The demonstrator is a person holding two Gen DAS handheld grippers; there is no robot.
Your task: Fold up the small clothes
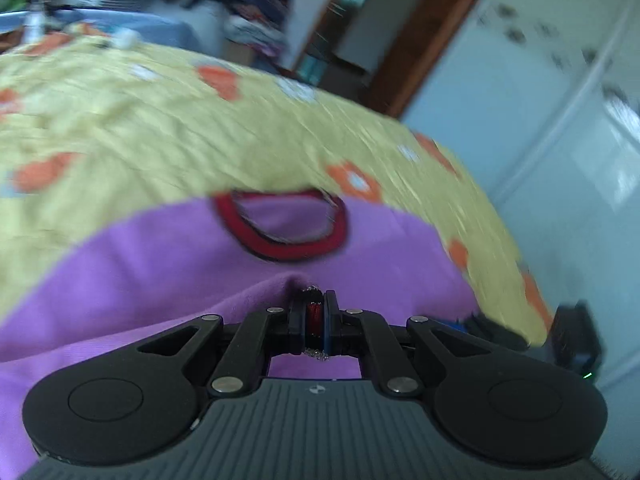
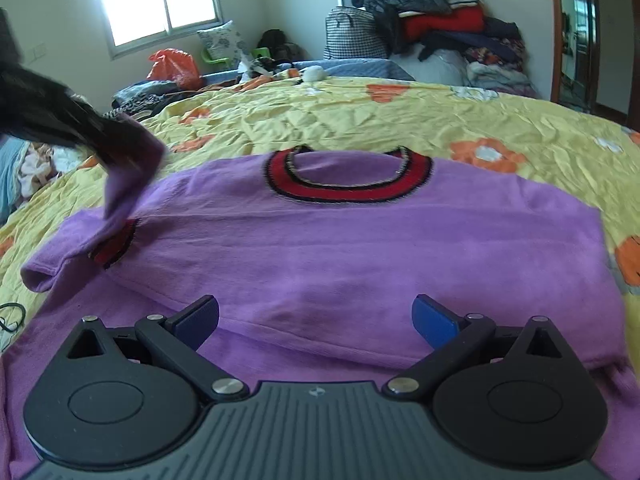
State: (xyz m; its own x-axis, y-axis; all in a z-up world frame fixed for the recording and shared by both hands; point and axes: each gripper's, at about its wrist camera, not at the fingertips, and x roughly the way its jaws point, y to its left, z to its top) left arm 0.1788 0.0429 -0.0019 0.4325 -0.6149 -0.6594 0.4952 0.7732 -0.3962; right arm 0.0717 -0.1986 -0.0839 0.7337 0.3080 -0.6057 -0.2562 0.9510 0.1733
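A small purple sweater (image 2: 320, 248) with a red and black collar (image 2: 348, 188) lies flat on the yellow flowered bedspread (image 2: 360, 120). My left gripper (image 1: 316, 316) is shut on the sweater's red-trimmed sleeve cuff, with purple cloth (image 1: 200, 272) bunched in front of it. In the right wrist view the left gripper (image 2: 100, 132) appears blurred at the upper left, lifting that sleeve (image 2: 124, 184) over the sweater's left side. My right gripper (image 2: 316, 320) is open and empty, low over the sweater's lower body. The collar also shows in the left wrist view (image 1: 280, 220).
A heap of dark and red clothes (image 2: 440, 12) sits beyond the bed's far edge. An orange bag (image 2: 174, 66) and a pillow (image 2: 224, 42) lie near the window. A door frame (image 1: 432, 36) and pale wardrobe (image 1: 560, 120) stand right of the bed.
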